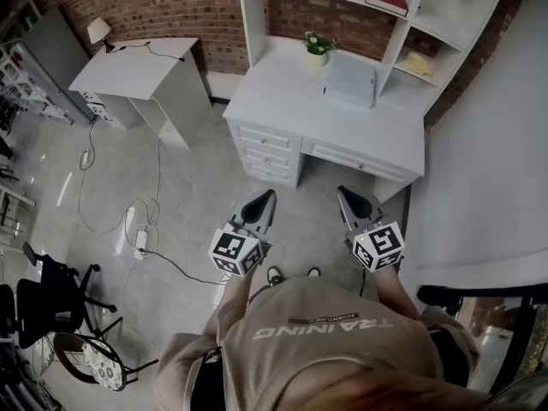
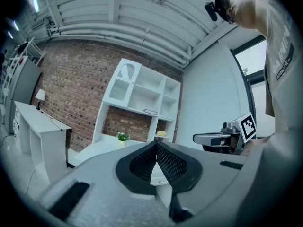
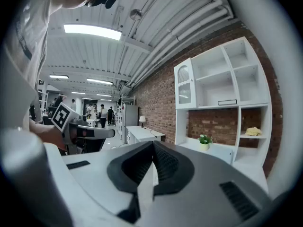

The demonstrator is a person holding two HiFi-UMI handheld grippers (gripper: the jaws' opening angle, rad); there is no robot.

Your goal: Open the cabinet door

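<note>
Head view: the left hand-held gripper [image 1: 264, 202] and the right hand-held gripper [image 1: 349, 197] are both clenched and empty, well apart from the desk [image 1: 282, 92]. The cabinet door [image 3: 184, 86], upper left above it, seems light and rigid, perhaps glazed; take its free edge.

The cabinet door [image 3: 184, 87] is white, with an arched glass pane, and stands upright and shut. It fronts the top left compartment of the far white shelf unit [image 3: 222, 109].

I'm looking into a lab-style studio dressed as a study: a brick wall [image 1: 163, 7] and a white desk with shelves [image 1: 282, 101] on a bare grey floor [image 1: 205, 204]. Exposed ceiling pipes [image 3: 189, 27], strip lights [image 3: 92, 30], a power strip [image 1: 141, 241] and an office chair [image 1: 43, 302] mark it as a workspace.
</note>
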